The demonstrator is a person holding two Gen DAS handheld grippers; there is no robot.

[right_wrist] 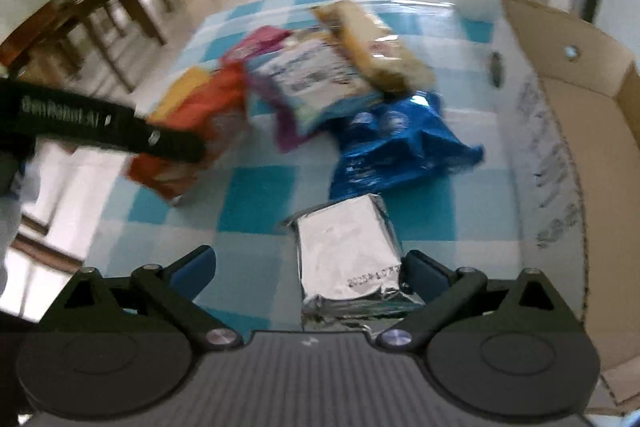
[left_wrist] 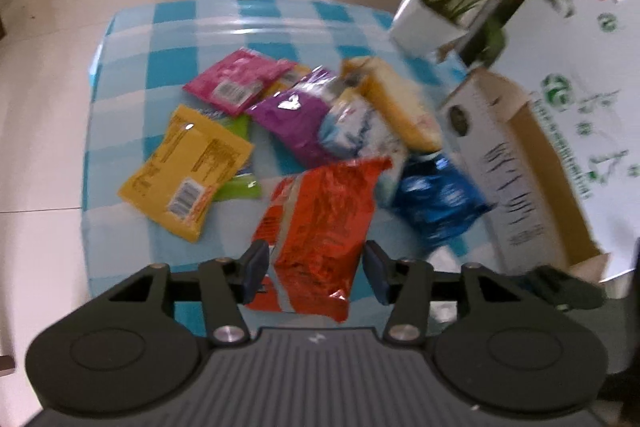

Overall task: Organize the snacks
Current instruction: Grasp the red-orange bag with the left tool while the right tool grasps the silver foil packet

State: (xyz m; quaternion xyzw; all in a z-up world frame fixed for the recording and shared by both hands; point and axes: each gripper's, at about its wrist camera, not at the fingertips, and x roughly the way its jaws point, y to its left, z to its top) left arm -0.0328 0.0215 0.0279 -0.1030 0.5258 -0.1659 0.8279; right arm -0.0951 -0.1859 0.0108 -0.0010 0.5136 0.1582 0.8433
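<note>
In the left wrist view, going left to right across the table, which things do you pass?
yellow packet → red packet → blue packet → cardboard box. The packets piled behind these overlap too much to place in the order.

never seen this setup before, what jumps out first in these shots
A bright pile of snack bags covers the blue checked tablecloth, with the red bag lying between the open left gripper fingers. In the right wrist view a silver foil pack sits between the open right gripper fingers, beside the cardboard box.
</note>
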